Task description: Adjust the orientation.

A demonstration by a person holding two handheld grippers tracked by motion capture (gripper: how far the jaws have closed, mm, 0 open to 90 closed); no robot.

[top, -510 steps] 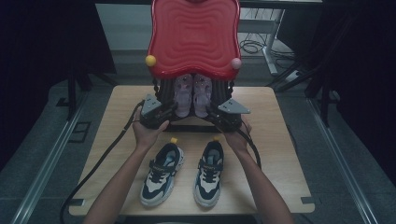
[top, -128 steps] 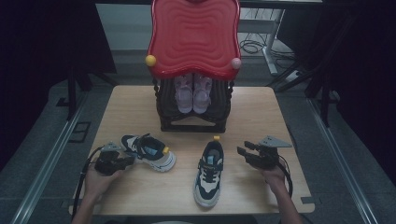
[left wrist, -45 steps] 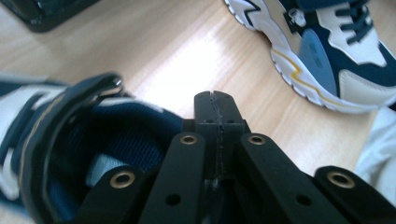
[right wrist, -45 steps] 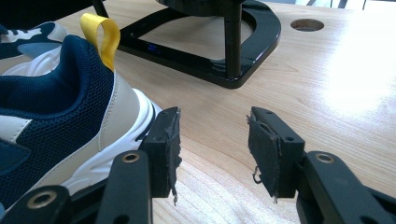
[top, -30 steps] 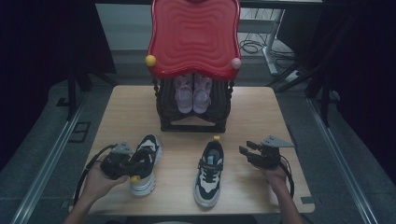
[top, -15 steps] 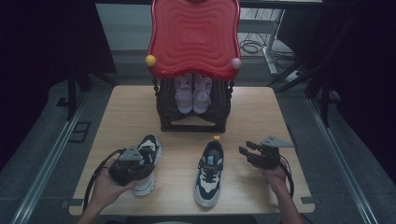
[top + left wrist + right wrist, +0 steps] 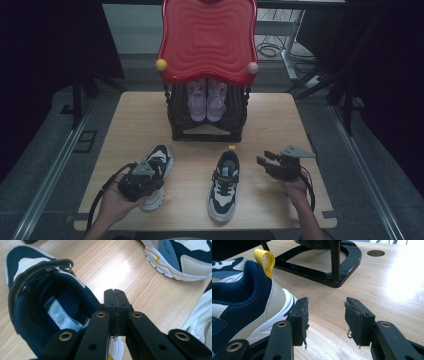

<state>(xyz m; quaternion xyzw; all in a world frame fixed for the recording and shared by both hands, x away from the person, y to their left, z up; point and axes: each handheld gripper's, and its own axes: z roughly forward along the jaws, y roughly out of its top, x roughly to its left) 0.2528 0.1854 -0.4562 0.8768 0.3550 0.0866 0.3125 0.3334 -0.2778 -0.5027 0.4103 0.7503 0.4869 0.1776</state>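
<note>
left gripper (image 7: 116,311): jaws pressed together on the heel collar of the left sneaker (image 7: 156,172), which lies at the table's (image 7: 130,120) seven o'clock, toe pointing toward twelve. right gripper (image 7: 325,321): jaws parted, nothing between them, just beside the heel of the right sneaker (image 7: 224,184), at that shoe's three o'clock. black rack (image 7: 207,131) with a pink pair (image 7: 206,99) stands at twelve o'clock.

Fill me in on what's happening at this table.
A person works two handheld grippers over a pair of navy sneakers. The left gripper is shut, fingers pinched on the collar of the left sneaker. The right gripper rests open beside the right sneaker, touching nothing. A second, pink pair sits on the black rack under a red top.
</note>
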